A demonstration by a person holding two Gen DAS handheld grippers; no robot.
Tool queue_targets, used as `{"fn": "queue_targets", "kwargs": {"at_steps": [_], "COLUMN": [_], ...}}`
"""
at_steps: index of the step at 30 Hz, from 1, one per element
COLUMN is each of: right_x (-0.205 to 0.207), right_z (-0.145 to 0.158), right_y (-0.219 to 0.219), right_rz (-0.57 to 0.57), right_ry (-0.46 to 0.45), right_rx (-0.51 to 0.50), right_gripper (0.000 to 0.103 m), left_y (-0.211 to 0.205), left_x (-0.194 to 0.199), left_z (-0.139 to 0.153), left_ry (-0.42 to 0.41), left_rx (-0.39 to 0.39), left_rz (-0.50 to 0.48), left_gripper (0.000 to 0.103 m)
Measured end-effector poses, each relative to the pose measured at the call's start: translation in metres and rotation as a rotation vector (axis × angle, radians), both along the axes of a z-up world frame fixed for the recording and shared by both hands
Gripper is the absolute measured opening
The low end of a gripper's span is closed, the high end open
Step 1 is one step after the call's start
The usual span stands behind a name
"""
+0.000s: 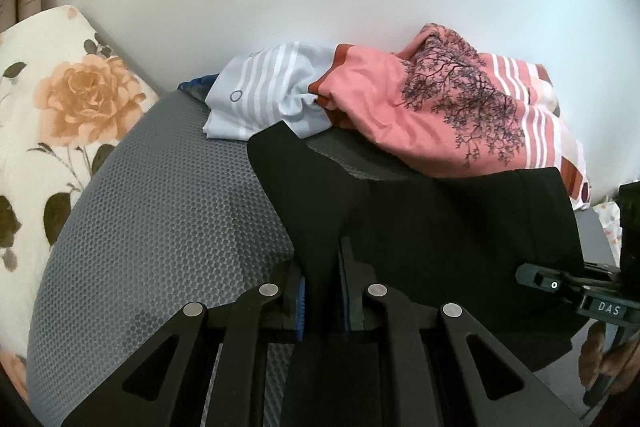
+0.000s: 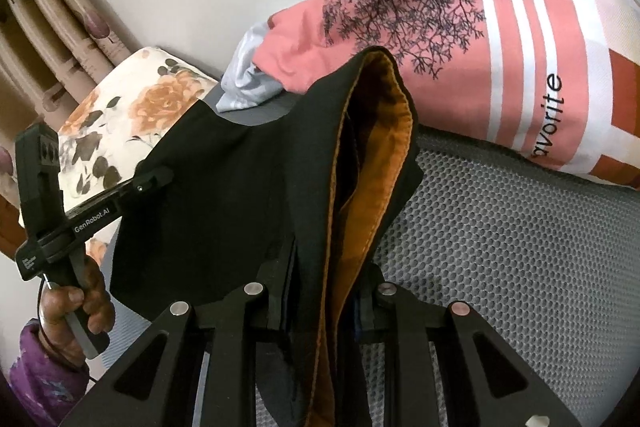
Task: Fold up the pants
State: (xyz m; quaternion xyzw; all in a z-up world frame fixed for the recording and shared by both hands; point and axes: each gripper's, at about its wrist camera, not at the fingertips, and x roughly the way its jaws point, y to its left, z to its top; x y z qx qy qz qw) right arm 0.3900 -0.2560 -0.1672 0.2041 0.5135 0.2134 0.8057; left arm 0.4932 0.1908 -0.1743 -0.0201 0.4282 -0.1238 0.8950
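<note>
L gripper [image 1: 322, 287]: jaws nearly together, clamped on a fold of the black pants [image 1: 440, 227], cloth pinched between the blue-edged pads [image 1: 301, 301]. R gripper [image 2: 326, 291]: jaws also pressed in on the pants [image 2: 240, 195], gripping the waistband edge w/ orange lining [image 2: 376, 167] showing between the fingers. Pants are lifted and stretched between the two grippers, hanging just above a grey mesh-textured mattress [image 1: 160, 207]; upper edge of the cloth reaches near the crumpled pink tree-print sheet [image 1: 440, 99]. From the R wrist cam, the L gripper [image 2: 160, 177] bites the far edge of the pants, held by the person's L hand [image 2: 76, 307], purple sleeve [image 2: 36, 379] at the wrist. From the L wrist cam, the R gripper [image 1: 536, 277] touches the pants' right edge; its jaw gap can't be told from there. A floral pillow [image 1: 60, 107] lies beside the mattress, a pale blue striped cloth [image 1: 260, 91] next to the pink sheet, and curtains [image 2: 52, 27] hang behind.
</note>
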Motion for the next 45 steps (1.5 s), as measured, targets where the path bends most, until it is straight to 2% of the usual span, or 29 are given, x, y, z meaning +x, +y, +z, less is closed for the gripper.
{"fn": "queue_targets", "kwargs": {"at_steps": [9, 11, 13, 14, 16, 17, 18, 20, 23, 26, 28, 30, 34, 39, 42, 45], "right_x": [0.002, 0.002, 0.000, -0.002, -0.008, -0.012, -0.016, -0.025, -0.043, -0.064, -0.080, -0.095, -0.120, -0.141, -0.159, -0.173], "right_z": [-0.015, -0.023, -0.035, -0.039, -0.044, -0.043, -0.038, -0.026, -0.002, 0.023, 0.042, 0.059, 0.092, 0.123, 0.141, 0.155], "right_y": [-0.007, -0.014, -0.018, -0.020, -0.025, -0.028, -0.030, -0.030, -0.028, -0.021, -0.013, -0.007, -0.005, -0.011, -0.010, -0.010], "right_rz": [-0.013, -0.046, -0.078, -0.088, -0.104, -0.117, -0.134, -0.148, -0.162, -0.149, -0.139, -0.148, -0.178, -0.219, -0.226, -0.223], "right_ry": [0.027, 0.054, 0.085, 0.092, 0.096, 0.084, 0.062, 0.008, -0.077, -0.164, -0.229, -0.285, -0.370, -0.411, -0.448, -0.466], "right_rx": [0.019, 0.041, 0.020, 0.014, 0.004, -0.011, -0.047, -0.133, -0.228, -0.303, -0.324, -0.335, -0.319, -0.241, -0.307, -0.310], "right_gripper": [0.022, 0.030, 0.046, 0.049, 0.058, 0.060, 0.063, 0.064, 0.066, 0.079, 0.086, 0.093, 0.094, 0.098, 0.098, 0.099], "left_y": [-0.001, 0.000, 0.004, 0.006, 0.010, 0.011, 0.011, 0.010, 0.002, -0.009, -0.016, -0.024, -0.035, -0.044, -0.048, -0.053], "left_x": [0.004, 0.005, 0.004, 0.003, -0.002, -0.005, -0.009, -0.019, -0.041, -0.059, -0.078, -0.093, -0.121, -0.157, -0.178, -0.199], "left_z": [-0.014, -0.019, -0.022, -0.022, -0.019, -0.016, -0.013, -0.004, 0.015, 0.030, 0.044, 0.056, 0.077, 0.100, 0.113, 0.127], "left_ry": [-0.003, 0.006, -0.013, -0.026, -0.071, -0.090, -0.105, -0.149, -0.230, -0.269, -0.311, -0.347, -0.373, -0.402, -0.415, -0.431], "left_rx": [0.060, 0.078, 0.091, 0.109, 0.164, 0.173, 0.178, 0.206, 0.247, 0.282, 0.287, 0.323, 0.339, 0.358, 0.345, 0.338], "left_rz": [0.021, 0.039, 0.077, 0.100, 0.155, 0.170, 0.184, 0.216, 0.238, 0.251, 0.247, 0.268, 0.281, 0.309, 0.312, 0.314], "left_gripper": [0.013, 0.021, 0.030, 0.036, 0.041, 0.048, 0.053, 0.069, 0.078, 0.091, 0.092, 0.096, 0.100, 0.102, 0.103, 0.103]}}
